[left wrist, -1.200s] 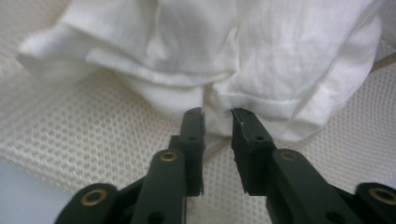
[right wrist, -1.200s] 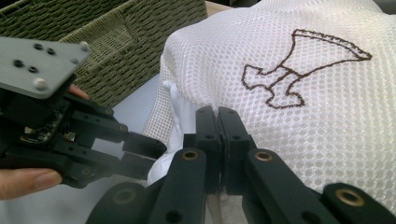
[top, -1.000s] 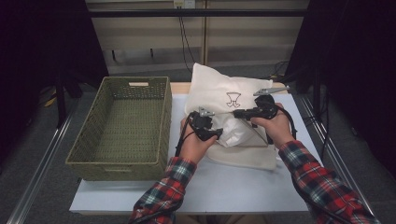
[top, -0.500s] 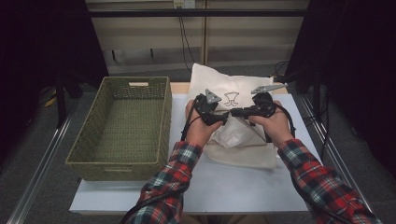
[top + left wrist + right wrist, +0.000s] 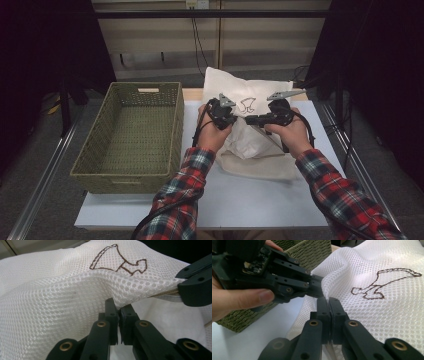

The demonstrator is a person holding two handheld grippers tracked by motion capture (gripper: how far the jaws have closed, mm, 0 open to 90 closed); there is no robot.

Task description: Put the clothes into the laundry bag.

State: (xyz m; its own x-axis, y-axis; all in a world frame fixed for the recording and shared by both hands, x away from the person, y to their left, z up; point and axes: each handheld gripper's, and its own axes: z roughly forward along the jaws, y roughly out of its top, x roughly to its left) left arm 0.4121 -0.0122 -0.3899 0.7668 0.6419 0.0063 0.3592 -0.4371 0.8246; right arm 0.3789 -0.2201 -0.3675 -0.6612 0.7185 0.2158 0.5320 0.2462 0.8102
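Note:
A white mesh bag [image 5: 252, 145] with a brown stitched emblem [image 5: 117, 260] stands lifted at the back of the white table [image 5: 250, 205]. My left gripper [image 5: 118, 308] has just been closing its jaws and is now shut on a fold of the bag's mesh below the emblem. Right beside it, my right gripper [image 5: 328, 302] is shut on the same edge of the bag [image 5: 374, 315]. In the high view the left gripper [image 5: 234, 120] and right gripper [image 5: 248, 120] point at each other, almost tip to tip. The bag's lower part lies crumpled on the table.
A green woven basket [image 5: 122, 176] sits empty on the table's left half, close to the left hand. Bare table lies in front of the bag. A shelf wall with cables runs along the back, and dark floor surrounds the table.
The left hand has risen and moved toward the right gripper, and its jaws have shut on the mesh. The bag's top now stands pulled up between the two grippers. The right hand stayed put.

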